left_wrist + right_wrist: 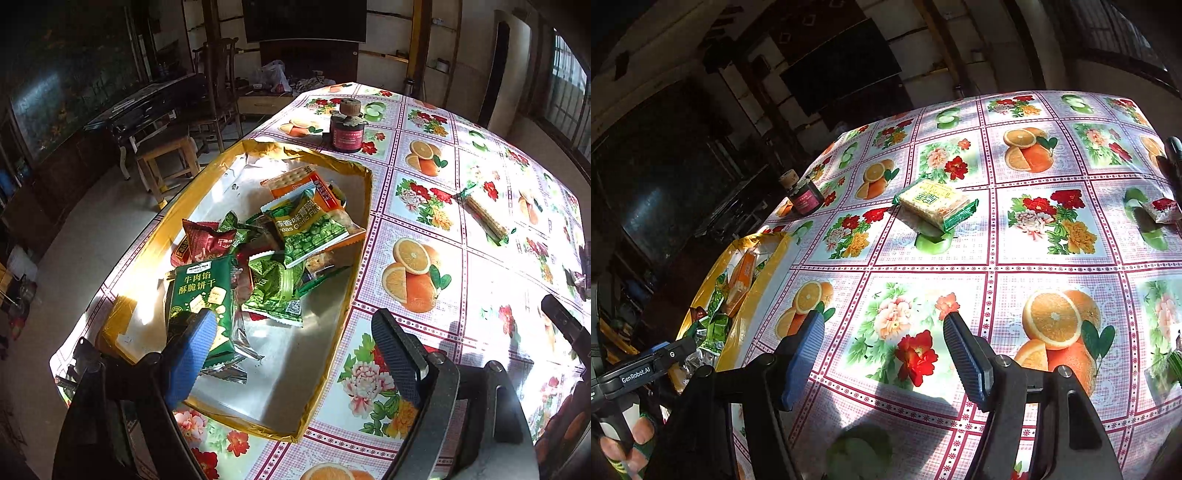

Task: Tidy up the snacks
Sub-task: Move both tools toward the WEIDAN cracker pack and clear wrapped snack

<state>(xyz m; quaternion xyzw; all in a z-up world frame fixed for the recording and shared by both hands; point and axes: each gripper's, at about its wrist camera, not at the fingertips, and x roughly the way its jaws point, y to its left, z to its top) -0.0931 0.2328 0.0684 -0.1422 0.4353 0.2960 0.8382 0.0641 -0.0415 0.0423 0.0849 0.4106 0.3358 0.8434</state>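
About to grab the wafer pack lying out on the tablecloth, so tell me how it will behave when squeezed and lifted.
The wafer pack looks like a flat block in thin film, so probably light and fairly stiff. The wafers would likely crack under a hard squeeze. The glossy wrapper and its loose crimped ends may slip between the pads of the open right gripper.

Home dining room — floral tablecloth [960, 258], wooden stool [166, 155]
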